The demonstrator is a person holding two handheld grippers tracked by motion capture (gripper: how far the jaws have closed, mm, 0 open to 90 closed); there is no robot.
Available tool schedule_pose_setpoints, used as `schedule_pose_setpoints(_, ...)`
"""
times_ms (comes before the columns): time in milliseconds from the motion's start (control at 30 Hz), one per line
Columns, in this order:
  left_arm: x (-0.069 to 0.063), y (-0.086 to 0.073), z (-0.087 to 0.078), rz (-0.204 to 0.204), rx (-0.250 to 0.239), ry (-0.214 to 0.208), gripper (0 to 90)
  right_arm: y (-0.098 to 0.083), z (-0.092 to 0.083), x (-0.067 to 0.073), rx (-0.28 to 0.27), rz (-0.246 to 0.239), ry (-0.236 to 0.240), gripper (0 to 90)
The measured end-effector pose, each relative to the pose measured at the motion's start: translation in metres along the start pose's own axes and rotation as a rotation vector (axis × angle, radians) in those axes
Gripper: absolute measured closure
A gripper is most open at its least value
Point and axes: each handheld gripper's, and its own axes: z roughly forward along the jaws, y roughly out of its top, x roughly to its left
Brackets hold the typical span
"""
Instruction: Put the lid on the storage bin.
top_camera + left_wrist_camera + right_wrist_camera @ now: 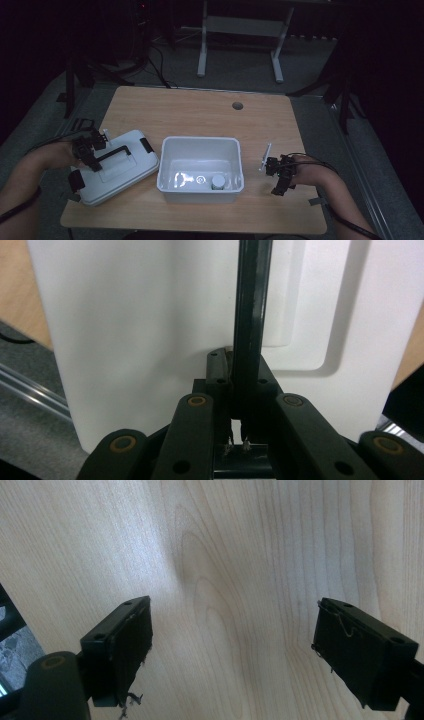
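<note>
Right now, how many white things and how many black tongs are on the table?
White things: 3 (lid, box, small jar)
Black tongs: 2 (left tongs, right tongs)
Total: 5

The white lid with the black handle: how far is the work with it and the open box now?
Done: the white box stands open with a small round container inside. In hand: the left gripper is shut on the black handle of the white lid, which lies beside the box. Left: probably setting the lid on the box. The right gripper waits open over the table.
</note>
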Motion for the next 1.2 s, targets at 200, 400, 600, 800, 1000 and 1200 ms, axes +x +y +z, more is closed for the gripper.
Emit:
schedule_pose_setpoints(200,-0.004,-0.010,-0.022,-0.004,0.007,0.014,83.5,-0.001,-0.006,0.001,-0.019,0.009,0.005,15.4)
schedule_pose_setpoints(400,-0.010,-0.018,-0.047,0.003,-0.014,0.045,83.5,-0.002,-0.008,0.002,-0.014,0.006,0.004,15.4)
schedule_pose_setpoints(600,-0.018,-0.019,-0.070,0.026,-0.023,0.069,83.5,-0.001,-0.008,0.002,-0.018,0.006,-0.001,15.4)
schedule_pose_setpoints(800,-0.022,-0.013,-0.092,0.025,-0.043,0.105,83.5,0.002,-0.006,0.002,-0.014,0.001,0.008,15.4)
schedule_pose_setpoints(1000,-0.032,0.001,-0.107,0.077,-0.054,0.115,83.5,0.002,-0.006,0.003,-0.008,0.000,0.015,15.4)
schedule_pose_setpoints(1200,-0.049,0.027,-0.114,0.145,-0.081,0.119,83.5,0.003,-0.006,0.003,-0.008,-0.004,0.012,15.4)
